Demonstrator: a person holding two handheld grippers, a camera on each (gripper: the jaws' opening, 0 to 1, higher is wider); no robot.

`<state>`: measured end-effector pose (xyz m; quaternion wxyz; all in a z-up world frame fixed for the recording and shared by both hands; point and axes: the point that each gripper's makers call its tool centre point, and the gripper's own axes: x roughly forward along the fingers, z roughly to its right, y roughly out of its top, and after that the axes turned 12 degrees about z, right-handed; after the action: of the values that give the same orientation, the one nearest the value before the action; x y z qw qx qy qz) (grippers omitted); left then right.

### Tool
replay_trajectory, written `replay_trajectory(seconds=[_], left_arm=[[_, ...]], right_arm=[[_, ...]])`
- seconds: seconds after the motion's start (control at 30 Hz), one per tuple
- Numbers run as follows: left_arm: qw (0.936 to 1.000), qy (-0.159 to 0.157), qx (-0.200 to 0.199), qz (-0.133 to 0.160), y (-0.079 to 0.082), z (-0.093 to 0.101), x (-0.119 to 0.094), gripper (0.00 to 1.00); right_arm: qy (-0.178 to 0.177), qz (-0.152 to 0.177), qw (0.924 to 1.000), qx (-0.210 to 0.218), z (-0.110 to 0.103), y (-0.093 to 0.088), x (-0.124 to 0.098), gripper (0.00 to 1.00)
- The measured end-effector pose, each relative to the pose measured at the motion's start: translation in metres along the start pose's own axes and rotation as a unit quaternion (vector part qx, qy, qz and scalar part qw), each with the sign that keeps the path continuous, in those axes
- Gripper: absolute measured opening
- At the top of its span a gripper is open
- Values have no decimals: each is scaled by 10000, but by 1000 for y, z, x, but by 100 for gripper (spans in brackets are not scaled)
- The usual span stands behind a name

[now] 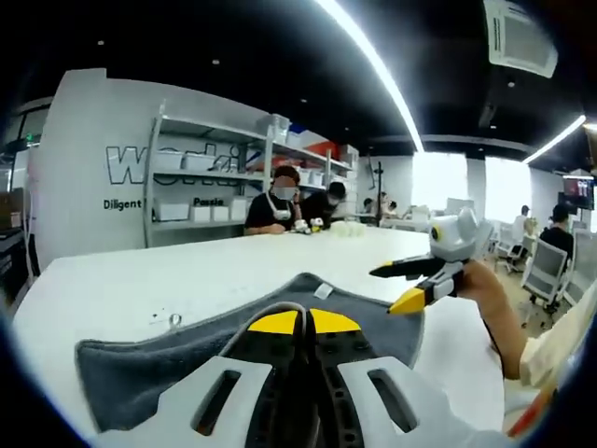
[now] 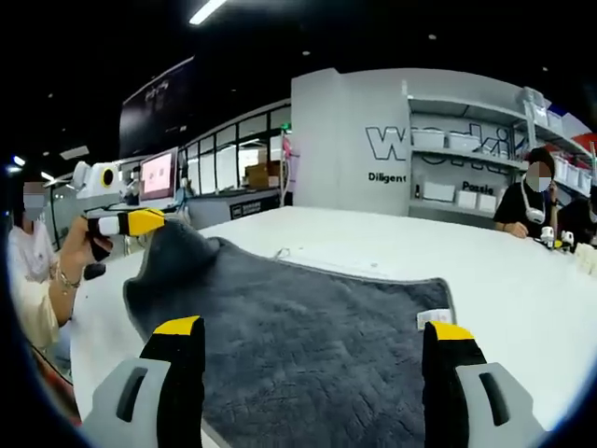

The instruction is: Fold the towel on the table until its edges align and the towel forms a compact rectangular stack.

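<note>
Yellow-tipped left gripper (image 1: pixel 303 322) is clamped on a near corner of the grey towel (image 2: pixel 308 345), lifting it off the white table (image 2: pixel 522 280), probably to start a fold; right gripper (image 2: pixel 312 341) hovers wide open over the flat part

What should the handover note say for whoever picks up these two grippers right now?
Left gripper: tongs shut on a corner of the grey towel, lifting it off the white table.
Right gripper: tongs open, hovering over the towel near its edge with the white label, gripping nothing.
Towel: mostly spread flat on the table, one corner raised.
Done: one corner picked up; no fold laid down yet.
Left: probably grip a second corner with the right tongs, carry the edge across to align, then repeat into a compact rectangle.
</note>
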<state>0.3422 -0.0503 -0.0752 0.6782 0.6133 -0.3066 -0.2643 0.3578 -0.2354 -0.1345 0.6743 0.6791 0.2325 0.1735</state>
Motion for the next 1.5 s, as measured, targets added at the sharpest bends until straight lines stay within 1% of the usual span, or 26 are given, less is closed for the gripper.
replay_trajectory(seconds=[0.27,0.47,0.53,0.63,0.73,0.8,0.9,1.13,1.23,1.27,1.3,1.4,1.5], left_arm=[[9991,-313,-280,-18,1,19,26,2],[9983,-516,-258,-86,-3,36,50,2],[9979,-586,-272,-103,-5,42,58,2],[9971,-700,-292,-100,-7,54,69,2],[9959,-837,-321,-150,-14,67,78,2],[9943,-979,-323,-276,-26,79,82,2],[9923,-1096,-301,-488,-43,89,85,2],[9861,-1238,-217,-1091,-93,103,84,3],[9824,-1279,-187,-1350,-116,109,83,3],[9816,-1288,-185,-1400,-120,110,83,3],[9802,-1305,-172,-1481,-128,112,83,3],[9773,-1345,-177,-1628,-141,117,81,4],[9748,-1382,-179,-1743,-150,120,79,6]], right_arm=[[-101,27,9999,56,7,3,-2,99],[-635,73,9979,-67,34,8,-9,99],[-761,83,9970,-77,40,9,-11,99],[-902,76,9959,-91,49,9,-14,99],[-966,110,9952,-59,53,10,-15,99],[-995,118,9950,-35,54,10,-15,99],[-1100,77,9939,-75,59,9,-15,99],[-1116,66,9937,-72,59,9,-14,99],[-1099,32,9939,-76,58,7,-13,99],[-1095,29,9940,-73,58,7,-13,99],[-1093,23,9940,-66,58,7,-13,99],[-1092,13,9940,-61,58,6,-13,99],[-1088,-6,9940,-55,58,5,-13,99]])
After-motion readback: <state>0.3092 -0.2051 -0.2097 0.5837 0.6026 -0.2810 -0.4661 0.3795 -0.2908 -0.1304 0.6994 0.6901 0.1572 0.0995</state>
